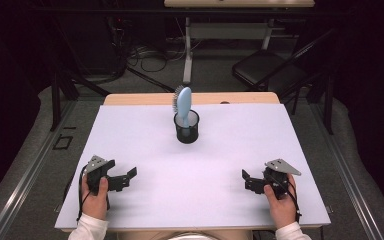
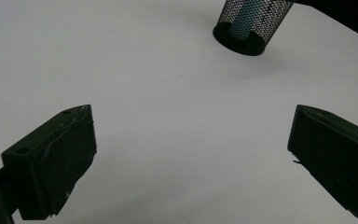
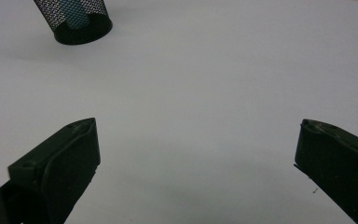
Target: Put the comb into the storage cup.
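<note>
Hairbrush (image 1: 183, 102) stood light and rigid in the cup (image 1: 186, 128), best pinched at its head; both grippers (image 1: 122, 178) (image 1: 250, 181) gaped wide, empty.

A light blue hairbrush (image 1: 183, 104) stands handle-down in a black mesh cup (image 1: 186, 131), its bristled head rising above the rim and tilted slightly toward eleven o'clock. The cup stands upright on the table's white surface, toward twelve o'clock from its centre.
</note>
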Available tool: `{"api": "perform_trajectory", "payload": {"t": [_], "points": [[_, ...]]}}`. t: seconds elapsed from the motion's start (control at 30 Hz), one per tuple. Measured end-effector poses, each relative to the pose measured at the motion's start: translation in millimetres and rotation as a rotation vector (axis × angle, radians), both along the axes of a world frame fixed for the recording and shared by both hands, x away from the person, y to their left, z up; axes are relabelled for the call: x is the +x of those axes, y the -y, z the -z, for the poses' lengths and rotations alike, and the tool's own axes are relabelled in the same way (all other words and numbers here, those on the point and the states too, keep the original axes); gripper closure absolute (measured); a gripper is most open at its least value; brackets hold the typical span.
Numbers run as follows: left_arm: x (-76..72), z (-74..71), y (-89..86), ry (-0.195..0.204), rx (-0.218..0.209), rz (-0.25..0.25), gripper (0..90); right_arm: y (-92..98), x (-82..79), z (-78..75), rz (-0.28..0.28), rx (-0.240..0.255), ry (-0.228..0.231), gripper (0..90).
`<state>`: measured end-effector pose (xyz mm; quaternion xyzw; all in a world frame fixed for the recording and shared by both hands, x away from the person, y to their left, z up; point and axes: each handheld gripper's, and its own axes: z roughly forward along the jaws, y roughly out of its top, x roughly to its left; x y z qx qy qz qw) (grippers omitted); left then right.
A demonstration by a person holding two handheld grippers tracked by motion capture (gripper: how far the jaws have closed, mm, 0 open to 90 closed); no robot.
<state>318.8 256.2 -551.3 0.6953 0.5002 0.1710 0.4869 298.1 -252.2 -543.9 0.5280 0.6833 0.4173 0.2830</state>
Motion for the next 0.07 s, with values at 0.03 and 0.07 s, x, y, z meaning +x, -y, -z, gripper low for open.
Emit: {"api": "perform_trajectory", "payload": {"t": [0.03,0.07], "points": [[0.3,0.2,-0.4,0.000,-0.001,-0.002,1.2,0.4,0.1,0.0,-0.001,0.000,-0.006,0.0],[0.5,0.3,-0.7,-0.002,-0.001,-0.003,1.2,0.5,0.4,0.5,0.003,0.002,-0.006,0.0]]}}
